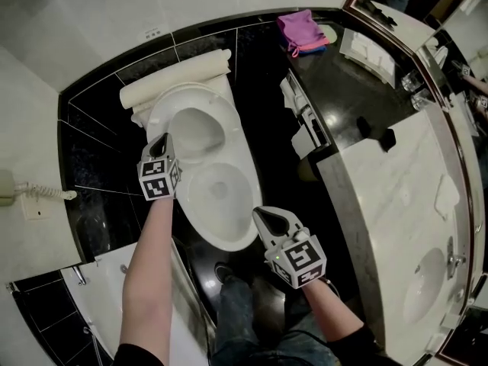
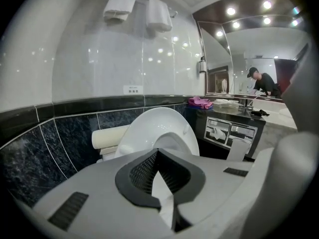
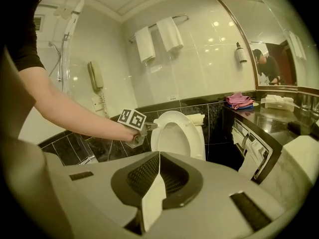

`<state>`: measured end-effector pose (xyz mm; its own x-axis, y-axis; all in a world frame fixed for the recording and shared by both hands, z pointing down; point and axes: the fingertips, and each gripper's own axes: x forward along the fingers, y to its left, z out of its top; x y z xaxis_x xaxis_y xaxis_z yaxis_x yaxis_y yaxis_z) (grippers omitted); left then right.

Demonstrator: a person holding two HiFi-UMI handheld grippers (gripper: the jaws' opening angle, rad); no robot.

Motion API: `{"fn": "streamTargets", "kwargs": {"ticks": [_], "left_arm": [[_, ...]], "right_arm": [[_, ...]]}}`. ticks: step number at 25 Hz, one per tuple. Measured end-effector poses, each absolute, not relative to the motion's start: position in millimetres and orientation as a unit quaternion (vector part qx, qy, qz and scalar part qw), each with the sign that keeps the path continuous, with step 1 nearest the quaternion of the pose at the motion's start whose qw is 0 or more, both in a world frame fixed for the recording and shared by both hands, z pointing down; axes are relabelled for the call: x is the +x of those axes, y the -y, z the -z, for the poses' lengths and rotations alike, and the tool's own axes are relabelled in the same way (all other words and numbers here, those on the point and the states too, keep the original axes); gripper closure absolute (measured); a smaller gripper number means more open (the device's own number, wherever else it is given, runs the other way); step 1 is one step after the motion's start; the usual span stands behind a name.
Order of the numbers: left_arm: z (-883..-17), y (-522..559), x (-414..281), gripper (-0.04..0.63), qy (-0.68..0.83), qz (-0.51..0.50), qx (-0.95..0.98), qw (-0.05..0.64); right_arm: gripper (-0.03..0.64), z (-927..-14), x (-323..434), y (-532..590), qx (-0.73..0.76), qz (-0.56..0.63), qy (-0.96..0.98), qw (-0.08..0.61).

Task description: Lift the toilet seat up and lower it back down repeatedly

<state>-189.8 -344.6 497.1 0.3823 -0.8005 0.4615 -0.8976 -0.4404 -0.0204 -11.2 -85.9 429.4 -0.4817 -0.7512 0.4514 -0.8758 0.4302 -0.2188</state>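
The left gripper (image 1: 160,142), clenched empty, is set at the left rim of the toilet seat (image 1: 183,97), raised at the far end and judged stiff, light and slippery, best pushed near its free edge, while the right gripper (image 1: 263,216) is held clenched at the near right.

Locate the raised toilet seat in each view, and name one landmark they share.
Head view: toilet seat upper centre-left, by the left gripper.
Left gripper view: toilet seat centre, beyond the jaws.
Right gripper view: toilet seat centre, right of the left gripper.
Shared landmark: pink cloth, right of the seat in all three.
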Motion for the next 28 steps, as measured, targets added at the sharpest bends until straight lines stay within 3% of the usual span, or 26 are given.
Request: {"fn": "streamTargets", "kwargs": {"ticks": [19,28], "left_arm": [[-283.1,75.2,-152.0,0.611,0.544,-0.158,0.817,0.108],[-221.9,-36.5,-130.8,0.611,0.563,-0.138,0.807,0.108]], "right_arm": [[0.598,-318.3,0.5,28.4,0.383,-0.169,0.896,0.147],[0.598,-274.0,29.8,-25.8,0.362,-0.152,0.907,0.154]]}}
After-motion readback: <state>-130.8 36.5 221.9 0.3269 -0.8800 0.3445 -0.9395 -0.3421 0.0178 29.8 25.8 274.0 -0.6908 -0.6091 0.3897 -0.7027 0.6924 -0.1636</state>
